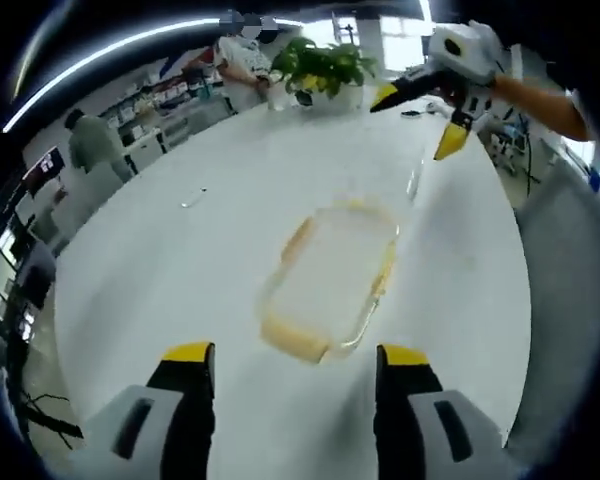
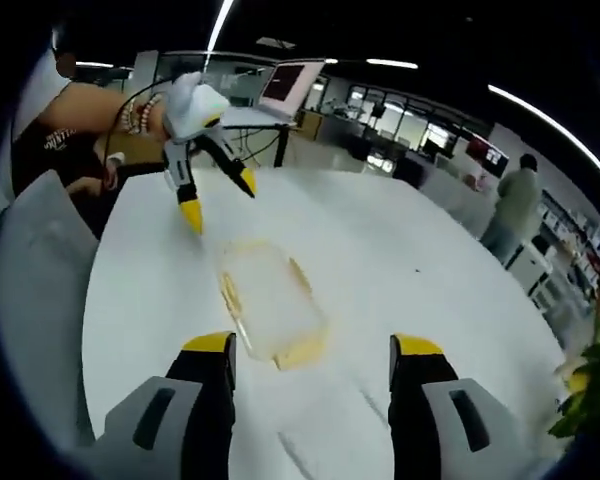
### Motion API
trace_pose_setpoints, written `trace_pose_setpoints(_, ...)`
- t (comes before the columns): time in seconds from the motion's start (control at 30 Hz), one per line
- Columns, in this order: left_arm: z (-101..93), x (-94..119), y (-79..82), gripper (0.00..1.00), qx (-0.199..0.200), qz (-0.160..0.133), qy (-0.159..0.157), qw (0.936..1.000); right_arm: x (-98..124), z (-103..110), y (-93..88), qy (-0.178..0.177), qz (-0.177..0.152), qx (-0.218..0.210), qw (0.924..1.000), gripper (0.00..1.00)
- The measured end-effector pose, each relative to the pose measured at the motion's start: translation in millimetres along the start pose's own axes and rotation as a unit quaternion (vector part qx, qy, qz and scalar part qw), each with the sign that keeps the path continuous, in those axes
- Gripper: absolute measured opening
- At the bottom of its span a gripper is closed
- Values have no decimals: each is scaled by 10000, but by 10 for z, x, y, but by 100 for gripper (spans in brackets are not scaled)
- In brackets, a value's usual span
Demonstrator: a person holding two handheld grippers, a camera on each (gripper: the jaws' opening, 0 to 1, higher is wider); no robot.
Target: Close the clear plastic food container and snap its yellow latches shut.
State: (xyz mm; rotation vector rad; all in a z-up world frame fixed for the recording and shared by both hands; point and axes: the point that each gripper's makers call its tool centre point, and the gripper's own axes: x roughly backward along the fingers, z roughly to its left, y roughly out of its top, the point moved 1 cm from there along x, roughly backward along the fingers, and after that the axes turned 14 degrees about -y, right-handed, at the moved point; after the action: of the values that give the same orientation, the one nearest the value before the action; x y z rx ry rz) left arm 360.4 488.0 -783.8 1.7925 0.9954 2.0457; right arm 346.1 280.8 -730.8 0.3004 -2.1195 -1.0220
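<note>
Container (image 1: 330, 280) clear, nothing visible inside (yellow latches (image 1: 296, 342) at its ends), flat on table (image 1: 180, 270), long axis running between left gripper (image 1: 295, 362) and right gripper (image 2: 310, 352), both spread wide, holding nothing.

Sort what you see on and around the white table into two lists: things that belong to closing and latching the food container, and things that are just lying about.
For the job:
- container
- yellow latches
- left hand-held gripper
- right hand-held gripper

Lying about:
- potted plant
- laptop
- small object on the table, too small to identify
</note>
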Motion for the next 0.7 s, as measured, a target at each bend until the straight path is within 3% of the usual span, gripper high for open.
trace_pose_setpoints(0.13, 80, -113, -16, 58, -331, 314, -286, 9985, -161, 25, -69, 383, 260, 397, 9981, 60)
trace_pose_setpoints(0.27, 194, -186, -30, 57, -452, 527, -356, 9969, -307, 47, -139, 686, 459, 697, 9941, 59)
trace_pose_setpoints(0.7, 146, -465, -128, 53, -663, 934, -1033, 9880, -669, 238, -447, 1556, 1051, 1356, 9728, 58)
